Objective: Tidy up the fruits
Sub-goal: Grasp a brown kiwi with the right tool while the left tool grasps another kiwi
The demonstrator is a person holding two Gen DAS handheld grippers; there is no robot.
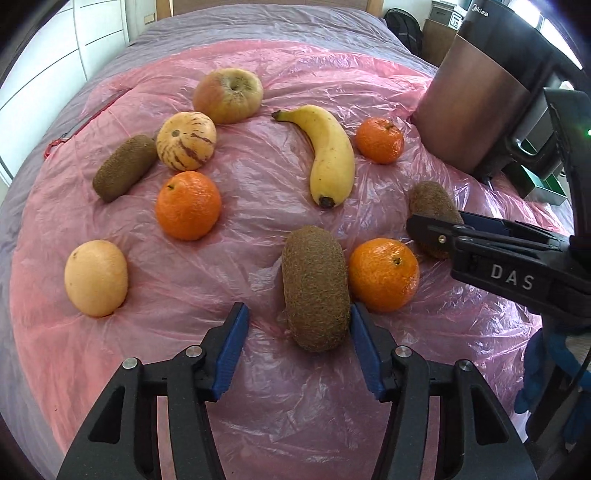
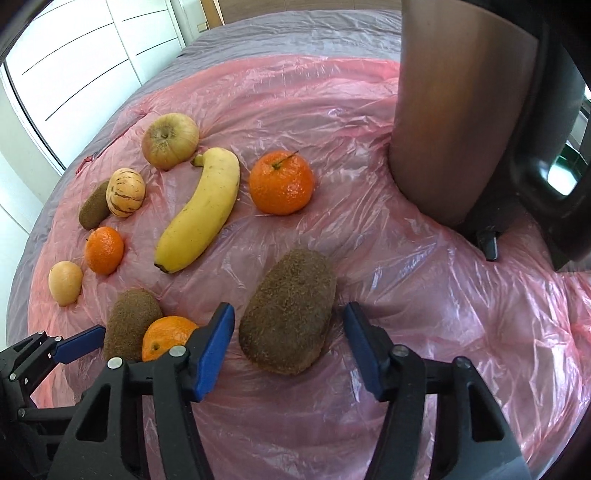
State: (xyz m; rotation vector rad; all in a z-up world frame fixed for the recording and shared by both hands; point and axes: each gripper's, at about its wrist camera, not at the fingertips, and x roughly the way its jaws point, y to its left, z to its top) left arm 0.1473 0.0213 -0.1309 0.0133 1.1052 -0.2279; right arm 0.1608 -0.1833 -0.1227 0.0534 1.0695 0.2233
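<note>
My left gripper (image 1: 300,326) stands open around a brown kiwi (image 1: 316,288). Its right pad touches the kiwi and a gap shows at the left pad. An orange (image 1: 384,275) lies just right of that kiwi. My right gripper (image 2: 289,325) is open astride a second kiwi (image 2: 288,314), with gaps on both sides. In the left wrist view this gripper (image 1: 436,227) hangs over that kiwi (image 1: 430,205). Further back lie a banana (image 1: 327,153), a mandarin (image 1: 379,140), an apple (image 1: 228,95), a striped melon (image 1: 185,141), a third kiwi (image 1: 123,168), another orange (image 1: 188,205) and a pale round fruit (image 1: 96,283).
All the fruit rests on a crinkled pink plastic sheet (image 1: 258,387) spread over a grey bedcover (image 1: 258,29). A tall steel kettle (image 2: 461,110) with a black handle stands at the right rear. A green box (image 1: 546,188) sits behind it. A blue-gloved hand (image 1: 543,373) shows at the right edge.
</note>
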